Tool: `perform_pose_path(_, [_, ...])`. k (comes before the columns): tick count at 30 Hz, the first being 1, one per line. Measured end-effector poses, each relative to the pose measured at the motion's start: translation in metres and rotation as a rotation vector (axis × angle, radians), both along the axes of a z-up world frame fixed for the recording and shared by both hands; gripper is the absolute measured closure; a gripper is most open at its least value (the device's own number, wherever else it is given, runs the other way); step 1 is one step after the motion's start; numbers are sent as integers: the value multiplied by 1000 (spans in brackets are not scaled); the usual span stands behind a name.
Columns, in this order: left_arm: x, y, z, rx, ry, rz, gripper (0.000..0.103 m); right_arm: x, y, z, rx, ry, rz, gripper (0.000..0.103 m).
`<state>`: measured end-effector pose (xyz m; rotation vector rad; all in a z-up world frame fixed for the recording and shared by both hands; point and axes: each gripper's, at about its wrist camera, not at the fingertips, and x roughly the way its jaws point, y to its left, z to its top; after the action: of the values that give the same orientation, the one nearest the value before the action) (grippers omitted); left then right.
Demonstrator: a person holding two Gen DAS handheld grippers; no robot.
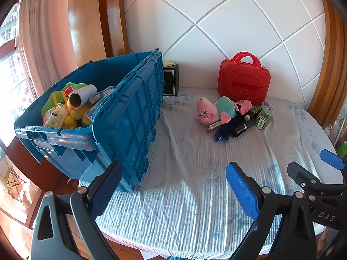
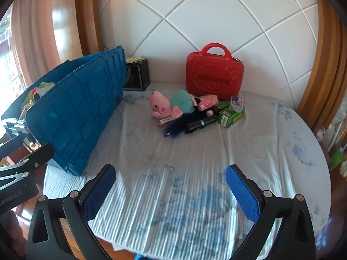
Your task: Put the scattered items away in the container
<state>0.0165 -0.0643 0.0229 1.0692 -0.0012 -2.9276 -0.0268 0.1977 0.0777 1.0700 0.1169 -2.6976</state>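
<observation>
A blue plastic crate [image 1: 130,117] stands at the left of the table; it also shows in the right wrist view [image 2: 76,112]. It holds a paper roll [image 1: 80,97], yellow toys and packets. A pile lies by the back wall: a pink pig plush [image 1: 214,110] [image 2: 171,106], a pink box [image 2: 207,101], green boxes [image 1: 262,119] [image 2: 229,116], a black pen-like tube [image 2: 200,124] and a dark blue feathery thing [image 1: 225,130]. My left gripper [image 1: 173,190] is open and empty beside the crate's near corner. My right gripper [image 2: 171,192] is open and empty over the cloth.
A red bear-embossed case [image 1: 244,80] [image 2: 213,73] leans on the white padded wall. A black box [image 1: 171,79] with a yellow pad stands behind the crate. The round table has a pale blue cloth [image 1: 184,184]. The right gripper shows at the left wrist view's right edge [image 1: 314,177].
</observation>
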Motion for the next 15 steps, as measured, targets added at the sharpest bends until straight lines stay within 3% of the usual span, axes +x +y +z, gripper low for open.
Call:
perform_pose_path(7, [13,-14,18,-2,-8,10,6,-1,1,0,0,-2,2,0])
perform_pose_path(15, [6,7,28,-11,-32,19,6,-1,-4,0,6,-3,-12,0])
